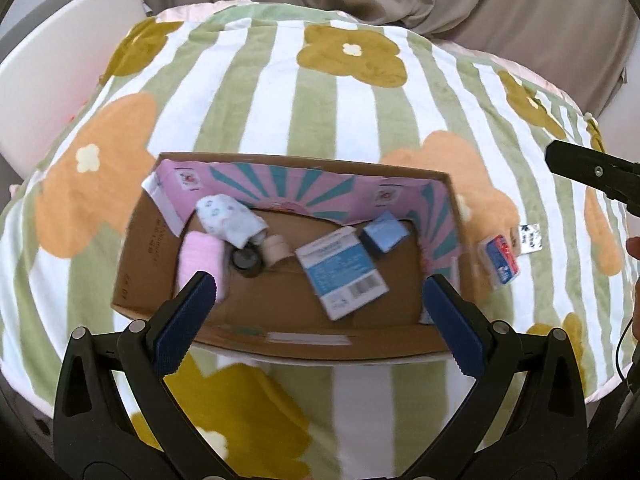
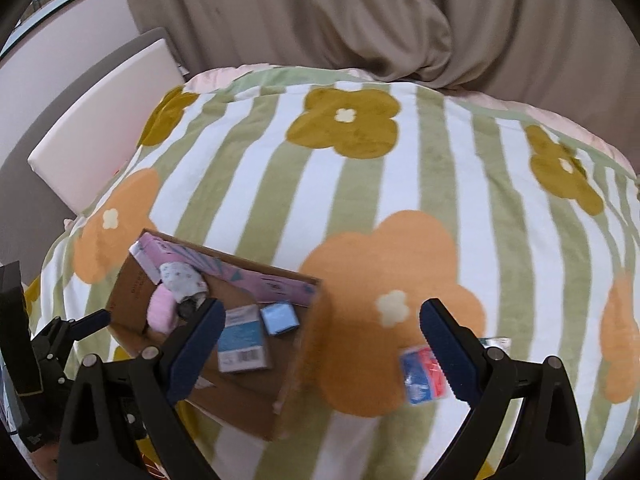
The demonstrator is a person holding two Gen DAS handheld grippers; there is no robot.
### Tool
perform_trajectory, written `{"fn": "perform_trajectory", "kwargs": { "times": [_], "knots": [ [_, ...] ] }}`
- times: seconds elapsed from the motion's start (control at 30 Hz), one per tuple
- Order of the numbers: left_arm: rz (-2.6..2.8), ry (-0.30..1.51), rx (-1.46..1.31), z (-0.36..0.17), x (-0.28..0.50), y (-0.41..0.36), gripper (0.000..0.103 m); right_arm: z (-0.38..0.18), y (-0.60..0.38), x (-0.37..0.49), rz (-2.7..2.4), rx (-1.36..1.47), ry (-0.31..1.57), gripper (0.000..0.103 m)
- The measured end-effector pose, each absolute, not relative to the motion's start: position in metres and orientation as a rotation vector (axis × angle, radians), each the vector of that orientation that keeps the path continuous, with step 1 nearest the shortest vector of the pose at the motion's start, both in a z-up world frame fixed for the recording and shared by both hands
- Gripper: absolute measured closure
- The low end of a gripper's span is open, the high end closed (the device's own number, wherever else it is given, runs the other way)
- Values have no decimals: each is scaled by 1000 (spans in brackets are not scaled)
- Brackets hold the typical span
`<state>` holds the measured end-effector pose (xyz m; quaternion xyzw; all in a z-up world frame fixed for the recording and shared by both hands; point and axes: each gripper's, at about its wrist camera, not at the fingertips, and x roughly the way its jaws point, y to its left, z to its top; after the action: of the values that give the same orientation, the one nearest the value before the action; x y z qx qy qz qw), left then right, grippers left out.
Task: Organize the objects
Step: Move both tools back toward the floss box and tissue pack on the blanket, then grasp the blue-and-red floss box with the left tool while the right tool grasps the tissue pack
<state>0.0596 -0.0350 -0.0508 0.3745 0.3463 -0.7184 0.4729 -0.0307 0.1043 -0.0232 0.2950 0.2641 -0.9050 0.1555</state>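
An open cardboard box [image 1: 276, 340] [image 2: 300, 364] sits on a flowered striped blanket. Inside lie a blue-and-white carton [image 1: 342, 274] [image 2: 242, 340], a small blue cube [image 1: 385, 235] [image 2: 279, 319], a pink roll [image 1: 200, 260] [image 2: 162, 312], a white printed cloth bundle [image 1: 230, 218] [image 2: 182, 276], a dark jar [image 1: 246, 259] and a beige tape roll [image 1: 276, 249]. A red-and-blue packet [image 1: 502, 260] [image 2: 422, 374] and a silver sachet [image 1: 530, 236] [image 2: 496, 342] lie on the blanket right of the box. My left gripper [image 1: 320, 304] is open and empty above the box's near side. My right gripper [image 2: 320, 332] is open and empty, its right finger beside the packet.
The blanket [image 1: 320, 100] [image 2: 360, 200] covers a rounded surface. A white chair back [image 1: 60, 80] [image 2: 104, 120] stands at the left. Beige curtain [image 2: 360, 20] hangs behind. The right gripper's finger [image 1: 592, 172] shows at the right edge of the left wrist view.
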Motion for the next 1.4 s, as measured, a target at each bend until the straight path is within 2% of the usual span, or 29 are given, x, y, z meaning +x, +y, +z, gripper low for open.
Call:
{"fn": "perform_trajectory", "kwargs": {
  "times": [0.4, 0.7, 1.07, 1.4],
  "knots": [
    [-1757, 830, 886, -33, -33, 5, 0, 13, 195, -43, -2649, 848, 854, 6],
    [-1773, 827, 868, -38, -100, 33, 0, 12, 252, -71, -2634, 921, 835, 6],
    [-1772, 854, 925, -110, -180, 37, 0, -25, 293, -118, -2623, 1046, 754, 6],
    [-1717, 835, 980, -168, -209, 17, 3, -56, 306, -154, -2616, 1102, 731, 6]
  ]
}}
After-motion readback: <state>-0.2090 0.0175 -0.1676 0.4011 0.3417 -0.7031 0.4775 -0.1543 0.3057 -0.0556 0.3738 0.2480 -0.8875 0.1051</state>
